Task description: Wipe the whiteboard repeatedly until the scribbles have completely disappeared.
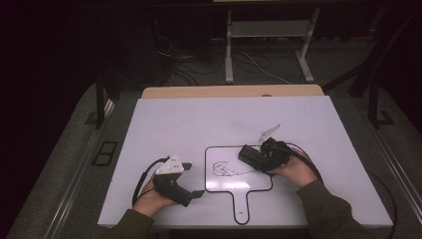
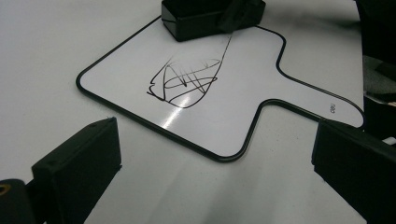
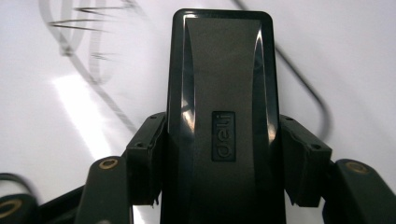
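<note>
A small paddle-shaped whiteboard (image 1: pixel 239 196) with a black rim lies on the table, its handle toward me. A black scribble (image 1: pixel 222 169) covers its left half. My right gripper (image 1: pixel 255 158) is shut on a black eraser (image 1: pixel 250 156), which rests on the board's upper right part beside the scribble. In the right gripper view the eraser (image 3: pixel 220 116) sits lengthwise between both pads. My left gripper (image 1: pixel 191 179) lies left of the board, jaws wide apart with nothing between them. The left gripper view has the whiteboard (image 2: pixel 243 107), the scribble (image 2: pixel 184 81) and the eraser (image 2: pixel 194 18) ahead.
A white tabletop (image 1: pixel 199 124) carries everything, with a wooden strip (image 1: pixel 231 91) along its far edge. Beyond stand metal frame legs (image 1: pixel 229 50) and floor cables. Black rails run along both sides of the table.
</note>
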Available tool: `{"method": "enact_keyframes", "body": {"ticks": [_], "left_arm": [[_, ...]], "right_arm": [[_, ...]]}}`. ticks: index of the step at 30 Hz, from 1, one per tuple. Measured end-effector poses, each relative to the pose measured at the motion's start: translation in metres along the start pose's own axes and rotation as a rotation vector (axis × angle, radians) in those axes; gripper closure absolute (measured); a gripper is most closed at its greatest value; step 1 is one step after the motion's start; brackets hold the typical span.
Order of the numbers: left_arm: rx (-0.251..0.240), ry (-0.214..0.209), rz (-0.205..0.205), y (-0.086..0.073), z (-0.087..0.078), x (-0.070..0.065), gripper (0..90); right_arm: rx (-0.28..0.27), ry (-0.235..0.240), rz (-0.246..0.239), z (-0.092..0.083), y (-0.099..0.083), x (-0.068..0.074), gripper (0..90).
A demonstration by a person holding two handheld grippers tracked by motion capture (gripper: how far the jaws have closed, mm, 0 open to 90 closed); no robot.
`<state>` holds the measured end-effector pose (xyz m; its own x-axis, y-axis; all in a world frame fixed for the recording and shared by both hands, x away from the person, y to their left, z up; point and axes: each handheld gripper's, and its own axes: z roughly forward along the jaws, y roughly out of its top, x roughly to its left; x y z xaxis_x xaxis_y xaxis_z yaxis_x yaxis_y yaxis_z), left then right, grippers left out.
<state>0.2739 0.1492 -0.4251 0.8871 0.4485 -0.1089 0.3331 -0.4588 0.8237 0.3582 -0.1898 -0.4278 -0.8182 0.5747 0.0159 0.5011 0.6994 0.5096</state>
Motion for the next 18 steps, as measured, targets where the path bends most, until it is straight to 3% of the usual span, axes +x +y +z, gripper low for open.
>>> {"method": "enact_keyframes", "body": {"ticks": [4, 8, 13, 18], "left_arm": [[-0.001, 0.0, -0.001, 0.0, 0.0, 0.0, 0.4], [0.001, -0.001, -0.001, 0.0, 0.0, 0.0, 0.4], [0.002, -0.002, -0.002, 0.0, 0.0, 0.0, 0.4], [0.003, -0.002, 0.002, 0.0, 0.0, 0.0, 0.4]], "right_arm": [[-0.005, -0.019, 0.042, -0.002, -0.004, -0.012, 38.7], [0.008, -0.025, 0.01, -0.002, -0.002, -0.005, 38.7], [0.009, 0.007, -0.057, 0.0, 0.001, 0.016, 38.7], [0.005, 0.098, -0.128, 0.005, 0.009, 0.042, 38.7]]}}
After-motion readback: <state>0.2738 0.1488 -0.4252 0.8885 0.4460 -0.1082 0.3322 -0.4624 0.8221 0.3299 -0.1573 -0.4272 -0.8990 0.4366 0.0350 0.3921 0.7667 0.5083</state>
